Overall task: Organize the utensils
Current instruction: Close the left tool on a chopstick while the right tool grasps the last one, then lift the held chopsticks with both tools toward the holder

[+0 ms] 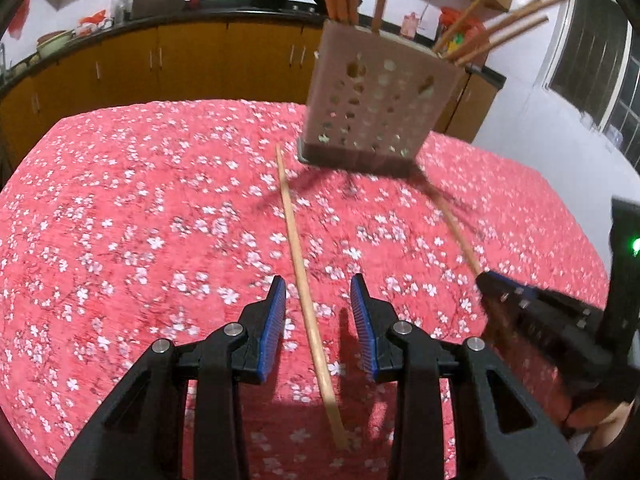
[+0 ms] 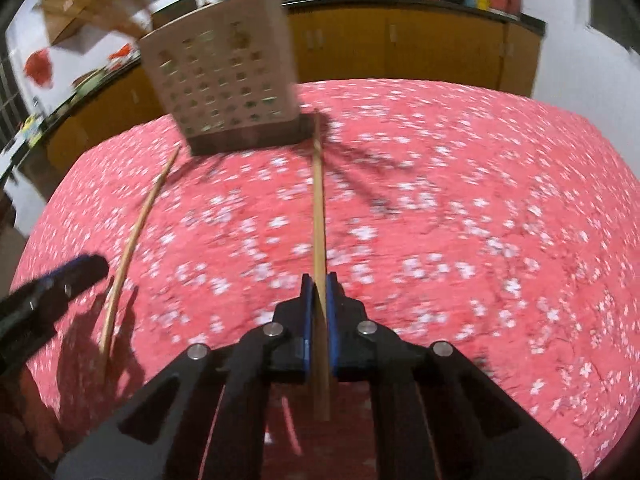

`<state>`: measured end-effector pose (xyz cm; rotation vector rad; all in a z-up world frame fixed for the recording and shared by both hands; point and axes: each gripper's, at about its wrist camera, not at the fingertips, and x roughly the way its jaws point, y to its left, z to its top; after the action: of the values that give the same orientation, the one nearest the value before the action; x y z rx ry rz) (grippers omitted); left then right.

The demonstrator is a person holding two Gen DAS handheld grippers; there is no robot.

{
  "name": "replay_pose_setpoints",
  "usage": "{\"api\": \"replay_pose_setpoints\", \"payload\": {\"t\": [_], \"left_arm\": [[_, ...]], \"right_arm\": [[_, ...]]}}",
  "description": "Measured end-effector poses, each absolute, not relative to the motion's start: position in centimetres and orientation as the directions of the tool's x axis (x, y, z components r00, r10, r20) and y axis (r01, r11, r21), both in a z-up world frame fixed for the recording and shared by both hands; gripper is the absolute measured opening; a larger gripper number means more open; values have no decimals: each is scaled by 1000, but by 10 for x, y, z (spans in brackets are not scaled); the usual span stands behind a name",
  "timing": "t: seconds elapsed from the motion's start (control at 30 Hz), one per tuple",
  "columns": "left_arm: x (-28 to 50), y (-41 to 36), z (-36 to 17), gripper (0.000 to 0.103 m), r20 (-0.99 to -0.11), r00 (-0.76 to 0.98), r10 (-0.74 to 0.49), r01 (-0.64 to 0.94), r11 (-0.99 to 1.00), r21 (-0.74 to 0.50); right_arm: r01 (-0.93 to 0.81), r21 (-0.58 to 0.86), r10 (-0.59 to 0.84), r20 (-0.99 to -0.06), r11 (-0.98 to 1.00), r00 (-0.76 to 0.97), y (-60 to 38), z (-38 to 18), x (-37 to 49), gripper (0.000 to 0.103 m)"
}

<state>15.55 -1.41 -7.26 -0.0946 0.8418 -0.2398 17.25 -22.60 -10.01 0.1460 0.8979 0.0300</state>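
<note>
right claw (image 2: 319,280) clamping chopstick (image 2: 319,208), holder (image 2: 224,80) ahead

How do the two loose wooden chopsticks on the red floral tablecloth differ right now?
The left wooden chopstick lies free between the open left tool; the right wooden chopstick is clamped in the shut right tool. Both point toward the perforated holder.

A: Where do the chopsticks lie relative to the utensil holder (image 1: 372,108)?
B: One chopstick (image 1: 304,300) lies on the table (image 1: 120,220) before it; a second chopstick (image 2: 319,216) lies beside, further right.
</note>
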Motion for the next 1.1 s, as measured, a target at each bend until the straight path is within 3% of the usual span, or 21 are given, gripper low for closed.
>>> {"api": "replay_pose_setpoints", "payload": {"t": [0.1,0.23,0.33,0.6,1.1], "left_arm": [[159,-21,-80,32,-750,623,-221,171,975,-145],[161,-28,-88,14,-766,618,-175,163,982,-93],[163,-25,-90,9,-769,621,-155,153,985,-75],[187,16,-89,8,-765,637,-92,50,996,-77],[187,34,-88,9,-759,636,-137,38,989,-146]], "right_arm": [[55,147,80,-777,988,625,-237,-99,172,8],[51,151,86,-776,987,625,-241,-99,170,8],[32,145,93,-773,989,627,-236,-98,171,8],[18,117,79,-771,993,632,-231,-101,187,8],[40,123,69,-764,992,641,-243,-106,201,8]]}}
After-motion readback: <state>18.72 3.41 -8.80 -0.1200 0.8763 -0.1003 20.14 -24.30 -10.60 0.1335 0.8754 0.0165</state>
